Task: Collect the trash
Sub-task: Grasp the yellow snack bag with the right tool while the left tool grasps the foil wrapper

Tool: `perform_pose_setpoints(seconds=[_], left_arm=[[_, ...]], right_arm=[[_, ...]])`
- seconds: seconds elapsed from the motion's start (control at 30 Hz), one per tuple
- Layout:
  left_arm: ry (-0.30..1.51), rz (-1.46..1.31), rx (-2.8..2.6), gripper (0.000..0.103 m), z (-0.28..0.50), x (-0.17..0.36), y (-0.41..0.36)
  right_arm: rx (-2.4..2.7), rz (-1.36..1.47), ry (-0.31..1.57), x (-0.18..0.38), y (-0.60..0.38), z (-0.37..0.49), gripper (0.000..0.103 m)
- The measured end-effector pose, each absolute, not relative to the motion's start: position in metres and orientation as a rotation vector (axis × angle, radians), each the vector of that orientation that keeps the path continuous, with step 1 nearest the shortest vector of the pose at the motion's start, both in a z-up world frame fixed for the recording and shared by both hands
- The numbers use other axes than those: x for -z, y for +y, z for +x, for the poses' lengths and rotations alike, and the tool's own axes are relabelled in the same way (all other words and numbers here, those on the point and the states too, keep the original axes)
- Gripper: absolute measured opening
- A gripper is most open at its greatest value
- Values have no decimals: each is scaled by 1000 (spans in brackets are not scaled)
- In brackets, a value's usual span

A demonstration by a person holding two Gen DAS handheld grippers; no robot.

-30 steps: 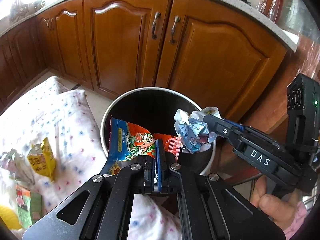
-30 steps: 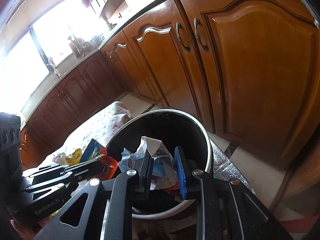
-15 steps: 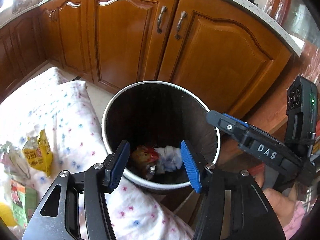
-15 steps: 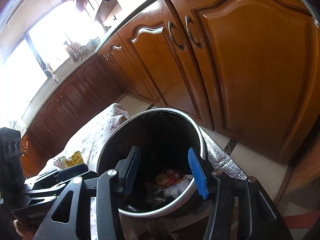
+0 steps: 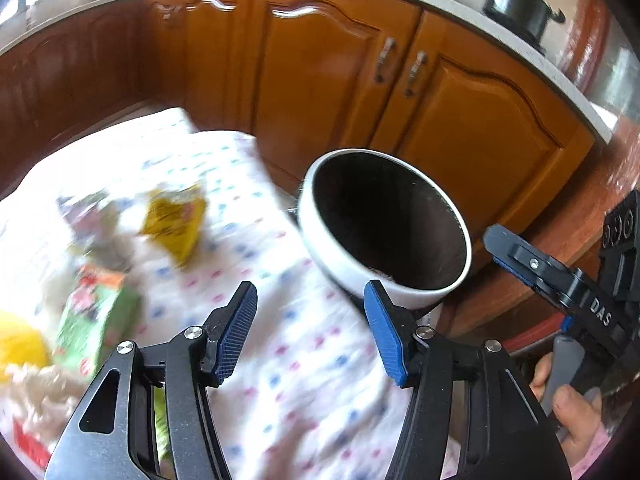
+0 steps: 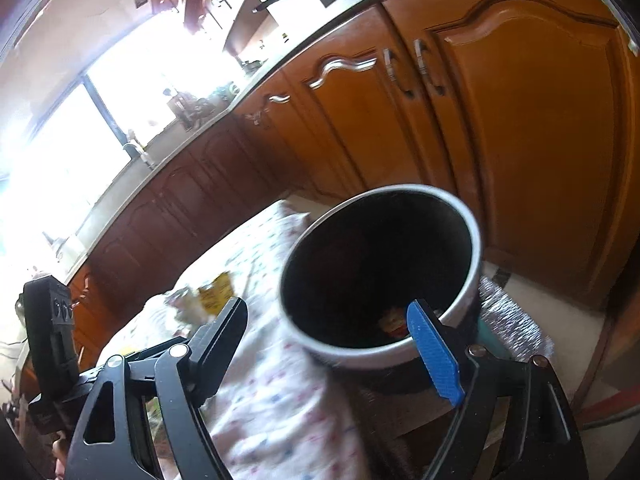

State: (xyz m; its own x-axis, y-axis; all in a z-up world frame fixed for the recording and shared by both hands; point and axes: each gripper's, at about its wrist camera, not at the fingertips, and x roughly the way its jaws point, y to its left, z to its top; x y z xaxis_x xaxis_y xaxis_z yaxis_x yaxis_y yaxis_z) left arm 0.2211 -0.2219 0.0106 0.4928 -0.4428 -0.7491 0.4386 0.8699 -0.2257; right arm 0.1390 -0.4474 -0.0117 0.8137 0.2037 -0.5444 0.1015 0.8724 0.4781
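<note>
A round white-rimmed trash bin with a dark inside stands at the table's right end; it also shows in the right wrist view, with dropped wrappers at its bottom. My left gripper is open and empty over the dotted tablecloth, left of the bin. My right gripper is open and empty in front of the bin; it also shows in the left wrist view. A yellow wrapper, a green carton and crumpled paper lie on the cloth.
Brown wooden cabinet doors stand close behind the bin. A black pot sits on the counter above. A bright window is at the far left. A yellow object lies at the table's left edge.
Both grippers let their wrappers fall into the bin and opened. Since then both have swung left, away from the bin and toward the trash on the cloth.
</note>
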Motion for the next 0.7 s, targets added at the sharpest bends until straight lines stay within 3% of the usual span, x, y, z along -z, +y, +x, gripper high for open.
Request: perform_pose_setpoints(seconds=[0.7], left_arm=[[855,-125,368,56,203,-16,-86]], right_arm=[[-200,419,670,12,-343,167,84]])
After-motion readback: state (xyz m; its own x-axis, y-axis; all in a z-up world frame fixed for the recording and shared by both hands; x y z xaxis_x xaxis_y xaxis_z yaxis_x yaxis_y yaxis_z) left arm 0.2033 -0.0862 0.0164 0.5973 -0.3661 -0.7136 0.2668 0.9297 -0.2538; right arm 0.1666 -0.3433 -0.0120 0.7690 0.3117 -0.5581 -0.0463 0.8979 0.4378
